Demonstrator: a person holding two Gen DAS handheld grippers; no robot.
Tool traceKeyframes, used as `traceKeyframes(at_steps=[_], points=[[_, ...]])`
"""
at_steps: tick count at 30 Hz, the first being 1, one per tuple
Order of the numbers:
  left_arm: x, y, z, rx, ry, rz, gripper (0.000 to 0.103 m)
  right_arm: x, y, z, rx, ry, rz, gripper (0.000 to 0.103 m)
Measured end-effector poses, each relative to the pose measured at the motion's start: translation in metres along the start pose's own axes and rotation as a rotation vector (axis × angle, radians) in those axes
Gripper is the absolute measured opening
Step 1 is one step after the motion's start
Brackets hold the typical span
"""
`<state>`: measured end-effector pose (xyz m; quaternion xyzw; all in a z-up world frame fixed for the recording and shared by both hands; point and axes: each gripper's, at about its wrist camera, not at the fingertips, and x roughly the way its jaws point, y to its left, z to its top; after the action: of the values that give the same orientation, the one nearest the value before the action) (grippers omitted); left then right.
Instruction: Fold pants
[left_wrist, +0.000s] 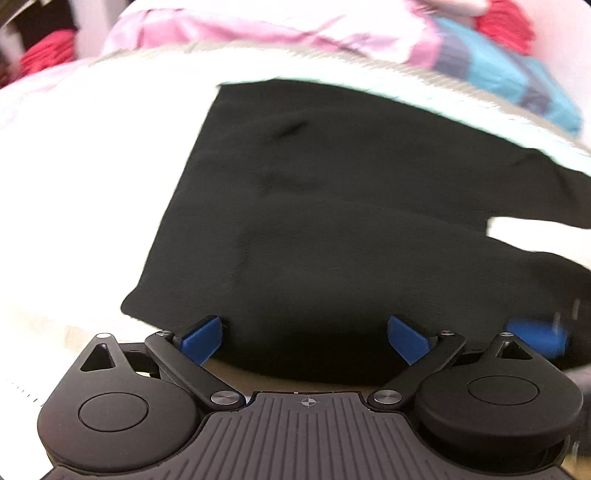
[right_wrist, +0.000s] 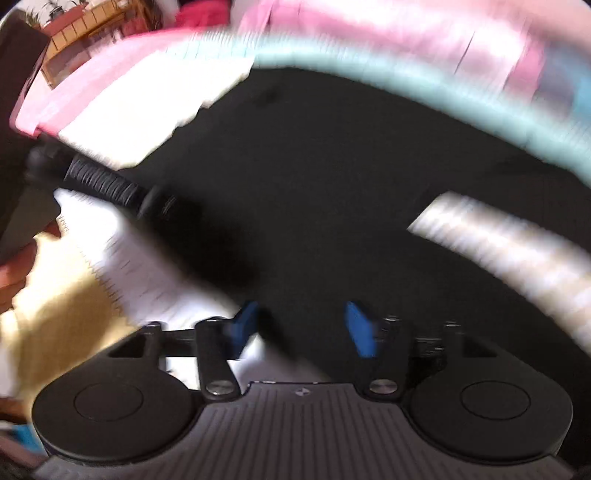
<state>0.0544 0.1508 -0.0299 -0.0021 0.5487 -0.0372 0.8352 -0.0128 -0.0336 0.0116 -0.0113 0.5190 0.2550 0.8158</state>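
Risk number one, if you ask me, is a sloppy grab. The black, soft-knit pants lie flat on the white textured bed cover, and in the left wrist view they look like a thick, layered block with a rounded near edge. If you pinch only the top layer there, I'd guess the lower ones stay behind and the fold comes apart when you lift.

Your left gripper has its blue-padded jaws spread wide with nothing pinched. The near edge of the pants sits right in the gap between them, and the near left corner lies just left of the left pad. Whether the pads touch the cloth, I can't tell.

Your right gripper is also spread, nothing clamped, though that view is badly smeared. Black cloth fills the space between and beyond its pads, and white cover shows at its near left. With that much blur, I'd say you risk closing in the wrong spot.

Second worry: your two tools are close. The left gripper's black handle crosses the left of the right wrist view, and a blue pad shows at the right edge of the left view. They could bump or grab the same bit of fabric.

Pink satin bedding sits at the far side, well clear.
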Motion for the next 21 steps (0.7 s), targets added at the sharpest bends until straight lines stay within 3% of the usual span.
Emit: traceKeyframes(at_steps=[2,4,6,7,9,10,12,15,18,19,20,21], points=[[0.011,0.001,-0.003,0.014,0.054,0.061,0.103,-0.004,0.016,-0.007,-0.116,0.032,0.039,0.068],[0.011,0.002,-0.01,0.057,0.049,0.087,0.103,-0.012,0.02,-0.009,-0.16,0.091,0.119,0.068],[0.006,0.009,-0.016,0.054,0.038,0.073,0.103,-0.018,0.014,-0.005,-0.141,0.144,0.229,0.052],[0.005,0.013,-0.017,0.05,0.039,0.076,0.103,-0.022,0.013,-0.001,-0.151,0.114,0.221,0.053],[0.003,0.021,-0.018,0.022,0.037,0.077,0.103,-0.028,0.017,0.008,-0.218,0.005,0.086,0.066],[0.001,0.025,-0.017,0.001,0.036,0.072,0.103,-0.029,0.019,0.011,-0.25,-0.04,0.03,0.066],[-0.003,0.031,-0.015,-0.03,0.034,0.059,0.103,-0.022,0.016,0.02,-0.258,-0.09,-0.047,0.06],[-0.008,0.035,-0.012,-0.058,0.023,0.048,0.103,-0.011,-0.004,0.031,-0.085,-0.138,-0.096,0.044],[-0.01,0.037,-0.017,-0.06,0.029,0.052,0.103,0.018,-0.003,0.023,-0.132,-0.07,-0.156,0.042],[-0.009,0.037,-0.02,-0.051,0.029,0.063,0.103,0.019,0.001,0.018,-0.171,-0.11,-0.17,0.038],[-0.009,0.034,-0.02,-0.036,0.029,0.076,0.103,0.019,0.007,0.016,-0.209,-0.114,-0.174,0.014],[-0.008,0.032,-0.019,-0.026,0.03,0.084,0.103,0.015,0.011,0.018,-0.223,-0.091,-0.147,0.005]])
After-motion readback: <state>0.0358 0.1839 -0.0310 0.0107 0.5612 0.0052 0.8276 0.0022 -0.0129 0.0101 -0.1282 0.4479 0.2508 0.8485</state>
